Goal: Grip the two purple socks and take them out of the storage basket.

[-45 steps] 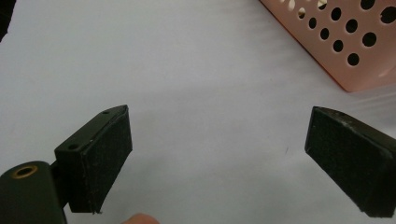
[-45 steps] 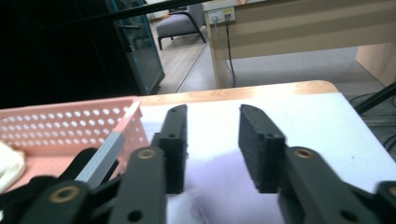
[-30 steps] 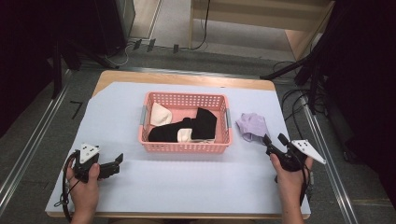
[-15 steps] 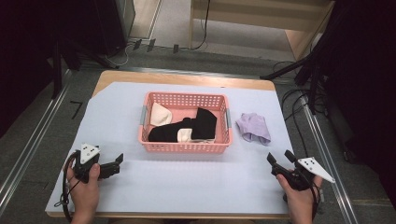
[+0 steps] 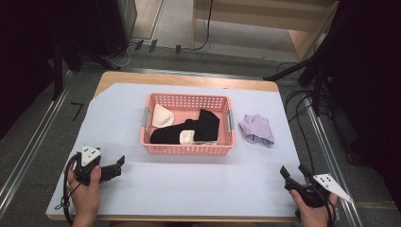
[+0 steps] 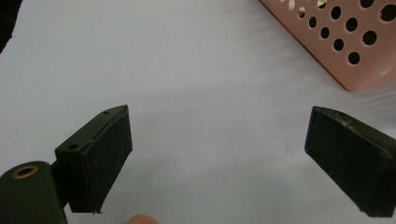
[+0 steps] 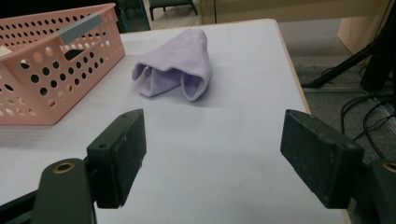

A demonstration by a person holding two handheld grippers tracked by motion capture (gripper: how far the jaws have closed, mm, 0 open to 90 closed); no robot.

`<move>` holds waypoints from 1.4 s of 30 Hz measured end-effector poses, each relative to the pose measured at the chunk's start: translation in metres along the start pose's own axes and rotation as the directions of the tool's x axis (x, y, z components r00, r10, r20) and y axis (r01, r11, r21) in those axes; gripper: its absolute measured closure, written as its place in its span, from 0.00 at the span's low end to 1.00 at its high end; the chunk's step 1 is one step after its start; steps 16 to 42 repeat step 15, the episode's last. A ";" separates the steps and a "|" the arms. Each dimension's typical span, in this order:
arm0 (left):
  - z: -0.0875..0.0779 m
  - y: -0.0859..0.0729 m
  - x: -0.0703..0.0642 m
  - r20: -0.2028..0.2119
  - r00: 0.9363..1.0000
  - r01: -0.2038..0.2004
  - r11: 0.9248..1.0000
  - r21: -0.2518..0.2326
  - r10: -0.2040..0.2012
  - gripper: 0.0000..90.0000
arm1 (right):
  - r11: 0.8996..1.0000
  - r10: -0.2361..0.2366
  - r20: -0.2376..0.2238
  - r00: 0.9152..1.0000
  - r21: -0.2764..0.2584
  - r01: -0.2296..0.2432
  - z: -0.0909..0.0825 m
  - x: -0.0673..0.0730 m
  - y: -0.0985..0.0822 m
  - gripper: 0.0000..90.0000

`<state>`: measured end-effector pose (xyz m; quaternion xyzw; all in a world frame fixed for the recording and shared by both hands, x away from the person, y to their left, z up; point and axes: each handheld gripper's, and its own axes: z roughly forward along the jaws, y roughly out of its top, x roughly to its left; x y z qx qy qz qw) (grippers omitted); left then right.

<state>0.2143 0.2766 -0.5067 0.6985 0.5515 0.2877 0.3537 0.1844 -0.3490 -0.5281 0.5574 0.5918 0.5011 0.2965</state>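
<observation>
A pink perforated basket stands mid-table with a cream sock and black socks in it. To its right a folded lilac cloth lies on the white table cover. In the right gripper view the lilac cloth lies well ahead of the jaws, beside the basket. My right gripper stands open and empty at the table's front right. My left gripper is open and empty at the front left, and the basket's corner lies ahead of it.
The table's right edge runs close to the cloth, and cables lie on the floor beyond it. A wooden shelf unit stands behind the table. Bare white table cover stretches between the two grippers.
My right gripper has drawn back from beside the lilac cloth toward the front right edge of the table, leaving the cloth lying there. The left gripper has stayed put.
</observation>
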 end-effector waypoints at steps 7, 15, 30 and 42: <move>0.000 0.000 0.001 0.003 1.000 0.011 1.000 0.000 -0.011 0.09 | 1.000 -0.010 -0.004 1.000 -0.009 0.010 -0.001 0.001 -0.002 0.27; 0.000 0.000 0.000 -0.006 1.000 0.002 1.000 -0.001 -0.002 0.09 | 1.000 -0.003 -0.008 1.000 0.029 0.003 0.003 -0.001 0.000 0.27; 0.000 0.000 0.000 -0.006 1.000 0.002 1.000 -0.001 -0.002 0.09 | 1.000 -0.003 -0.008 1.000 0.029 0.003 0.003 -0.001 0.000 0.27; 0.000 0.000 0.000 -0.006 1.000 0.002 1.000 -0.001 -0.002 0.09 | 1.000 -0.003 -0.008 1.000 0.029 0.003 0.003 -0.001 0.000 0.27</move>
